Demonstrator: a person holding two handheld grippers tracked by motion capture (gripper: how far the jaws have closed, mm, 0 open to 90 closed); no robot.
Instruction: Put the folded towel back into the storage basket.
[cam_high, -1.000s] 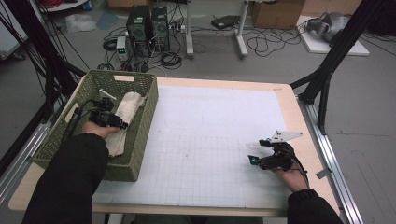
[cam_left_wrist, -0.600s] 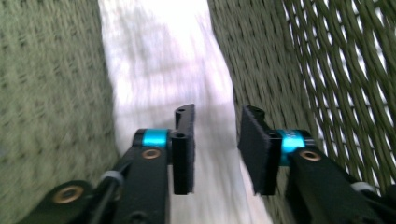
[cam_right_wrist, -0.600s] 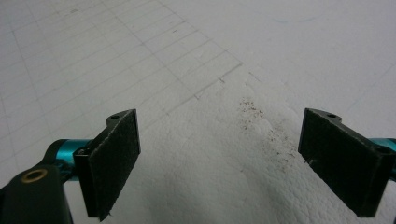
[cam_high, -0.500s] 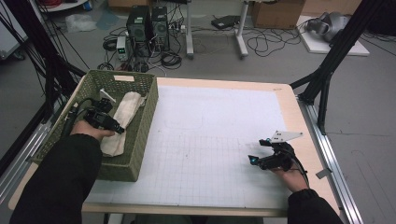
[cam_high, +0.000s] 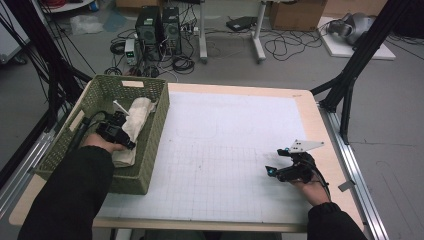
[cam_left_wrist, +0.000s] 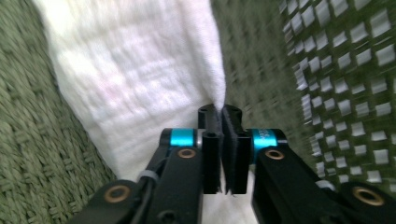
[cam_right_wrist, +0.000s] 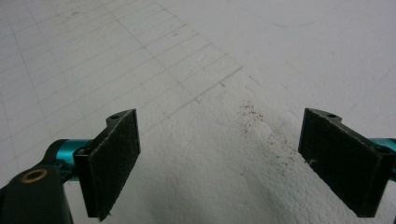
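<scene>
Towel (cam_left_wrist: 140, 74) edge between left tongs (cam_left_wrist: 222, 116)

Inside the green basket (cam_high: 150, 150), the left gripper (cam_left_wrist: 220, 122) has drawn slightly back toward the person along the white cloth (cam_left_wrist: 140, 70), and its jaws, which have just been closing, now pinch the cloth's folded edge between their pads.

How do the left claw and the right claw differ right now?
The left claw has just closed, pinching the white cloth's edge; the right claw is open and empty. The left claw sits inside the green basket; the right claw hangs over the white mat. Both have black jaws.
</scene>
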